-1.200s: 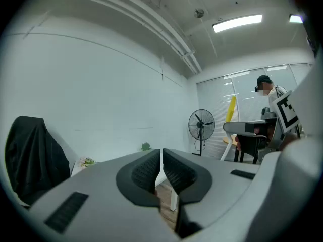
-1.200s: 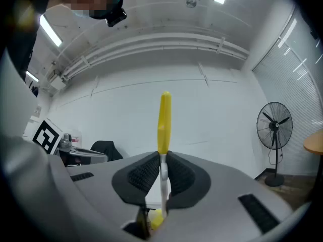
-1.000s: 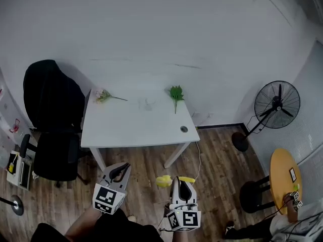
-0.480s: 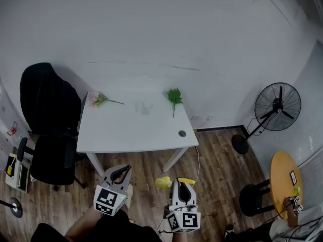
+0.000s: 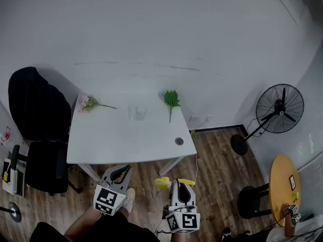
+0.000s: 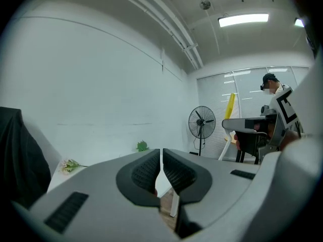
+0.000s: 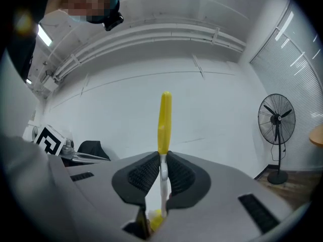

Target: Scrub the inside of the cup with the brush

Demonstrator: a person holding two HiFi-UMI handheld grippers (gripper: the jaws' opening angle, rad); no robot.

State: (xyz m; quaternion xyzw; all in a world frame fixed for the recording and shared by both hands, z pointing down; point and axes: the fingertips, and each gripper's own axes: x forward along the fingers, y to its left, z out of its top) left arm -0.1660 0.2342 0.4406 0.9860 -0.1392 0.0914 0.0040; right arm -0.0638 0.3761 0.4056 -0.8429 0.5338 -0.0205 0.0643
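Note:
A clear glass cup (image 5: 139, 112) stands on the white table (image 5: 116, 140), near its far edge and between two plant sprigs. Both grippers hang low in front of the table, over the wooden floor and well short of the cup. My left gripper (image 5: 121, 170) is shut with nothing between its jaws, which meet in the left gripper view (image 6: 160, 168). My right gripper (image 5: 181, 182) is shut on the brush (image 7: 164, 119). The brush's yellow handle stands up above the jaws, and its yellow end (image 5: 162, 182) juts to the left.
A pink flower (image 5: 89, 103) and a green leafy sprig (image 5: 170, 99) lie on the table, and a round cable hole (image 5: 179, 141) sits near its front right corner. A black office chair (image 5: 34, 125) stands left of the table. A standing fan (image 5: 279, 110) and a round wooden table (image 5: 282, 183) are at the right.
The table, chair and cup have drifted left and slightly lower in the head view as the head turned. Both grippers keep their places and stay shut, the right one on the brush.

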